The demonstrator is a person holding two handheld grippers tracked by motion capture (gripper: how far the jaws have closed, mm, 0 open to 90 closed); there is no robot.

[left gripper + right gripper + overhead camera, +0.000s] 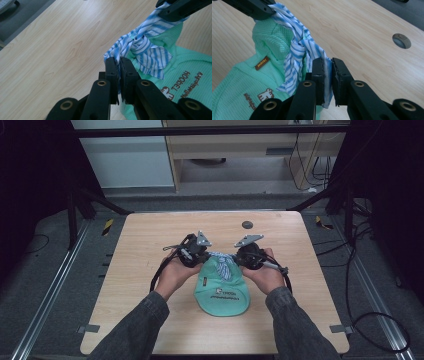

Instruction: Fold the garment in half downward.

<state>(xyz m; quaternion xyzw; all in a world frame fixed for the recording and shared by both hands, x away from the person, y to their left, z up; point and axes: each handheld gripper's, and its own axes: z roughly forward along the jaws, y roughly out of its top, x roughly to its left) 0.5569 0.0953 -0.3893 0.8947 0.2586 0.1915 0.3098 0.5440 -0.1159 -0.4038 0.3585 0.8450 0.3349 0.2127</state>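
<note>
A small mint-green knitted garment lies on the wooden table, with a printed logo and a brown label. A blue-and-white striped cloth is knotted at its far end. My left gripper is shut on the left end of the striped cloth, as its own view shows at the fingertips. My right gripper is shut on the right end of that cloth, which is pinched between its pads. The cloth stretches between the two grippers above the garment.
A round dark hole sits in the tabletop behind the grippers, also visible in the right gripper view. Bare wood lies to the left and right of the garment. Black frame bars and cables surround the table on the floor.
</note>
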